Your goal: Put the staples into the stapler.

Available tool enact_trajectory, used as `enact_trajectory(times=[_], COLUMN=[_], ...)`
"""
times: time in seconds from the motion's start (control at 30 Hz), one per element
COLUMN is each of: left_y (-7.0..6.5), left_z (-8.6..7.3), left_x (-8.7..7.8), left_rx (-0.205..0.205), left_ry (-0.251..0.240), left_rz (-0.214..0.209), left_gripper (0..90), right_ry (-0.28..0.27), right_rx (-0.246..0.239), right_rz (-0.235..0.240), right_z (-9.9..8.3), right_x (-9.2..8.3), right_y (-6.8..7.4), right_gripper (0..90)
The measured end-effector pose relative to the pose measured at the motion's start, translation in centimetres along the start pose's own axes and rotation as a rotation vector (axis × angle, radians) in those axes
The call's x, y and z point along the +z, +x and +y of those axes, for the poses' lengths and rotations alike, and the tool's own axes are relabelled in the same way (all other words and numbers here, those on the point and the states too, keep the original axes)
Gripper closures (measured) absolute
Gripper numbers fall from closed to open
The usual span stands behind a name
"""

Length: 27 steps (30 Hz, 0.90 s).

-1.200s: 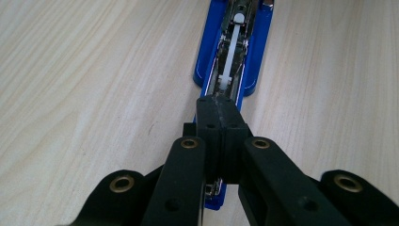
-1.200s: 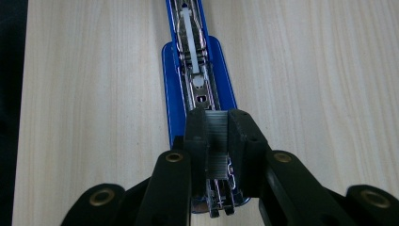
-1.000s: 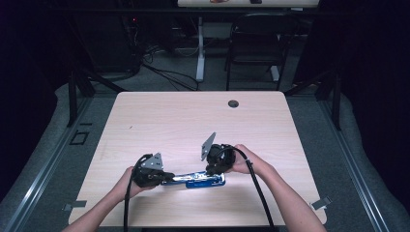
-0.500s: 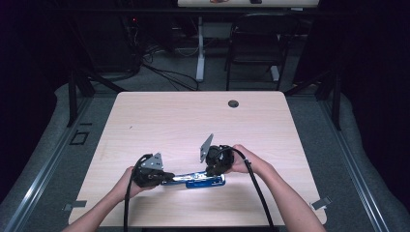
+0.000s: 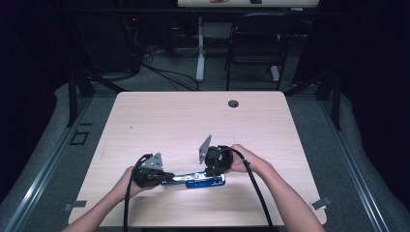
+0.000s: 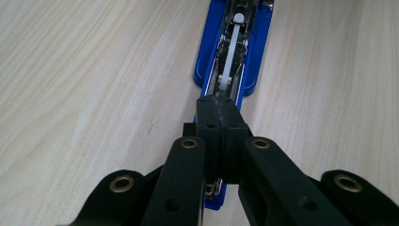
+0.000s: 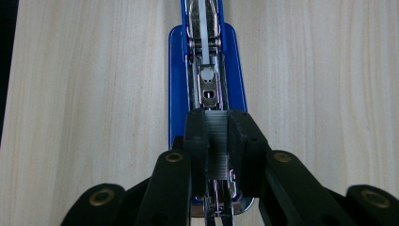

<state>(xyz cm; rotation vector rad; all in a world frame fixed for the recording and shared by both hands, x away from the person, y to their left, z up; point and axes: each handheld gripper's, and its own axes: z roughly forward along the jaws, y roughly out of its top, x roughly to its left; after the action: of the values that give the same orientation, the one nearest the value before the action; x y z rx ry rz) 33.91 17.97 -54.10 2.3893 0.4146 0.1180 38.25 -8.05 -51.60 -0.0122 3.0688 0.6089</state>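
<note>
1. High view: nothing had shifted across the last second — the left gripper (image 5: 151, 175) and the right gripper (image 5: 216, 162) sat at opposite ends of the opened blue stapler (image 5: 199, 180), which lay flat near the front edge of the bench (image 5: 193, 121), exactly where it had been.
2. Left gripper view: its jaws were pressed together over the near end of the stapler (image 6: 234, 44), pads meeting above the metal channel; whether they pinched any part of it could not be told.
3. Right gripper view: its jaws pinched a strip of staples (image 7: 217, 141) and held it over the open magazine (image 7: 205, 61) of the stapler.
4. Judgement: with both hands still, loading seemed paused at alignment — the strip not yet seated in the channel.
</note>
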Motion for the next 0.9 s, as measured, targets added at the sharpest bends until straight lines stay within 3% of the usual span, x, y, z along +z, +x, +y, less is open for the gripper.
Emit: enact_trajectory(times=[0.9], left_y=[-0.04], left_z=[0.04], left_x=[0.0], left_rx=[0.002], left_ry=[0.003], left_rz=[0.004], left_gripper=[89.7], right_ry=[0.022], right_rx=[-0.053], right_rz=[0.008], right_z=[0.0], right_x=[0.05], right_y=[0.11], right_gripper=[78.3])
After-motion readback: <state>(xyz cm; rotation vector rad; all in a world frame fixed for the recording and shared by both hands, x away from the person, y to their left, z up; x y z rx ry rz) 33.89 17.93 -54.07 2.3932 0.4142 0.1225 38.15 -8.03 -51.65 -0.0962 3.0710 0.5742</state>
